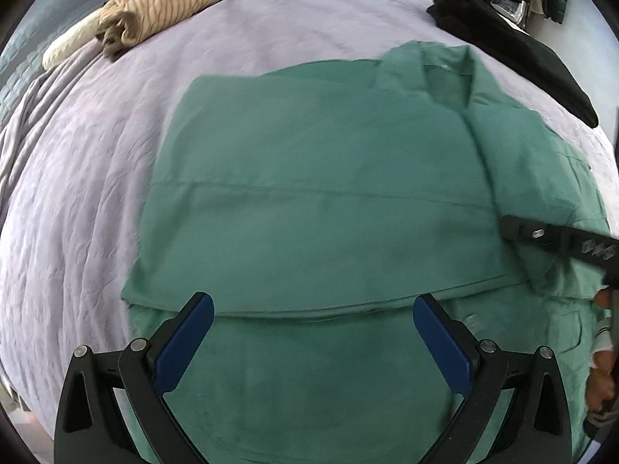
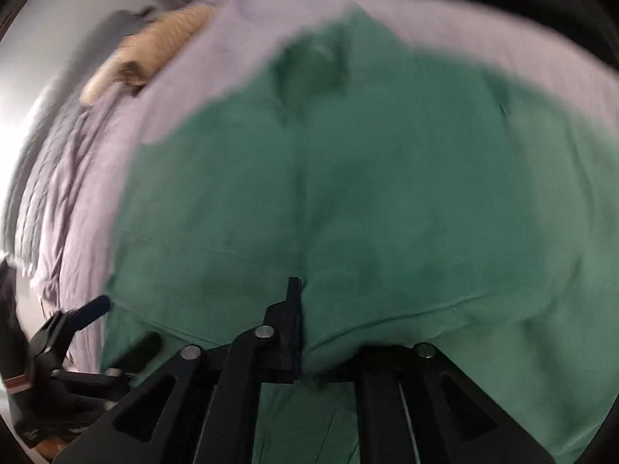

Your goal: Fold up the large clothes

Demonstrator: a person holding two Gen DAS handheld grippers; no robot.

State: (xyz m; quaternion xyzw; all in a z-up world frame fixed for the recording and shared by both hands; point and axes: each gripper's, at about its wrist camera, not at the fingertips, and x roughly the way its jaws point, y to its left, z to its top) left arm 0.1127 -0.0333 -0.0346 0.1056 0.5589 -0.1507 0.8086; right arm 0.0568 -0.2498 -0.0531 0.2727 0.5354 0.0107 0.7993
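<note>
A: Starting at the far left, what lies on the bed (image 1: 96, 178)?

B: A lilac, wrinkled bedspread covers it. At its far left edge sits a tan striped garment (image 1: 166, 7), bunched up, with a cream-coloured piece (image 1: 67, 46) just beside it.

A: And the task's thing?

B: The green shirt (image 1: 309, 201) lies spread across the middle of the bed, collar toward the far right. One layer is folded over, and its edge runs across just ahead of the left gripper's fingers.

A: How does the left gripper (image 1: 313, 342) stand?

B: Its jaws are wide apart, blue pads facing each other, nothing between them. It hangs over the shirt's near portion, pointing steeply down. In the right wrist view the same gripper shows small at the lower left, beside the shirt's edge.

A: The right gripper (image 2: 309, 328)?

B: In its own view, which is heavily blurred, the jaws stand nearly together with a ridge of green cloth bunched between them. Only one black finger (image 2: 292, 324) shows clearly; the other is hidden under the fabric. Whether the pads actually press on the cloth cannot be told. From the left wrist view, a black finger reaches in from the right edge, its tip against a fold of the shirt.

A: Farther right?

B: A black garment (image 1: 514, 54) lies along the bed's far right edge, apart from the shirt.
</note>
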